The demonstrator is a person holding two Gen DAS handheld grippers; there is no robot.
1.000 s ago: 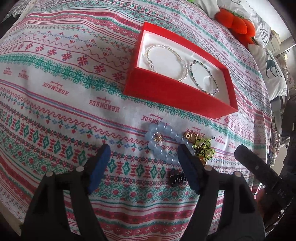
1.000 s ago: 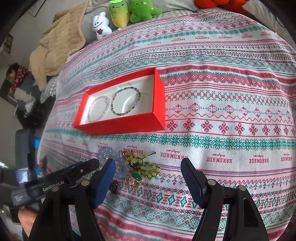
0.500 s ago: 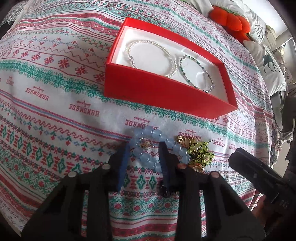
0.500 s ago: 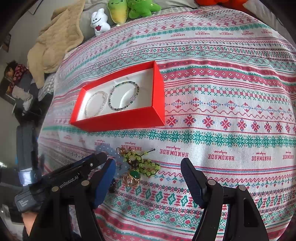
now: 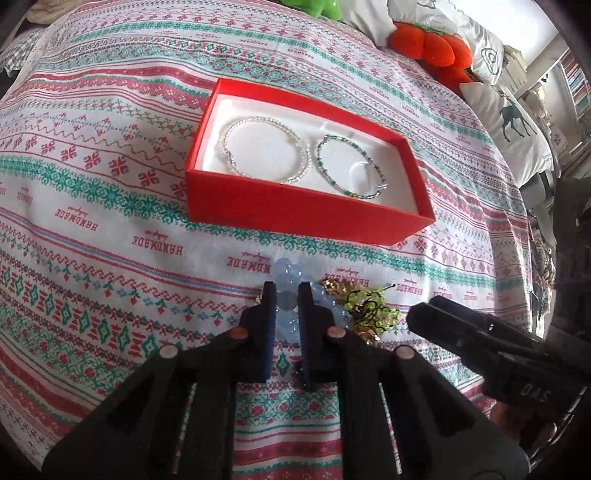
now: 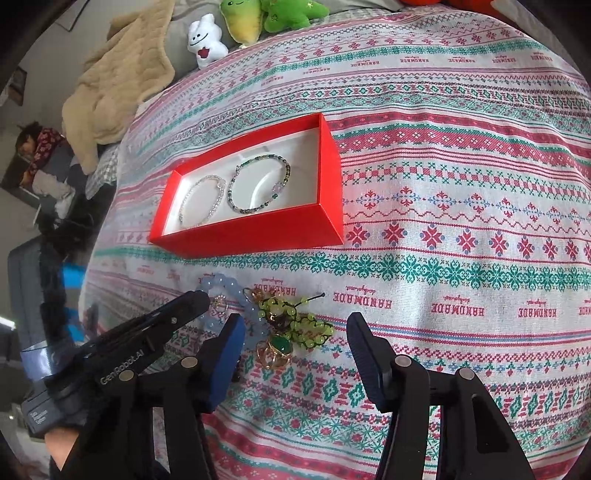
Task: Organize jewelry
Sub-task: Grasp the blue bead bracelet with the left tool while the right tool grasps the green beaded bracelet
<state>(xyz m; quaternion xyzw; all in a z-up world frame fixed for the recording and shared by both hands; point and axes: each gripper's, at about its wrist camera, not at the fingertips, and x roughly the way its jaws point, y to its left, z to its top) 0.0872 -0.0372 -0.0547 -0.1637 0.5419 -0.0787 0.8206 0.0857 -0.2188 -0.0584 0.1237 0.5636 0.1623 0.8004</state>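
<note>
A red box with a white lining holds a pearl bracelet and a dark green bead bracelet. In front of it a pale blue bead bracelet, a yellow-green beaded piece and gold rings with a green stone lie on the cloth. My left gripper is shut on the blue bracelet. My right gripper is open above the green piece and rings.
The patterned cloth covers a bed. Plush toys and a beige blanket lie at the far edge. An orange plush and a deer pillow sit at the far right.
My left gripper moved forward and down onto the blue bracelet and its fingers closed on the beads. My right gripper stayed open and nearly still.
</note>
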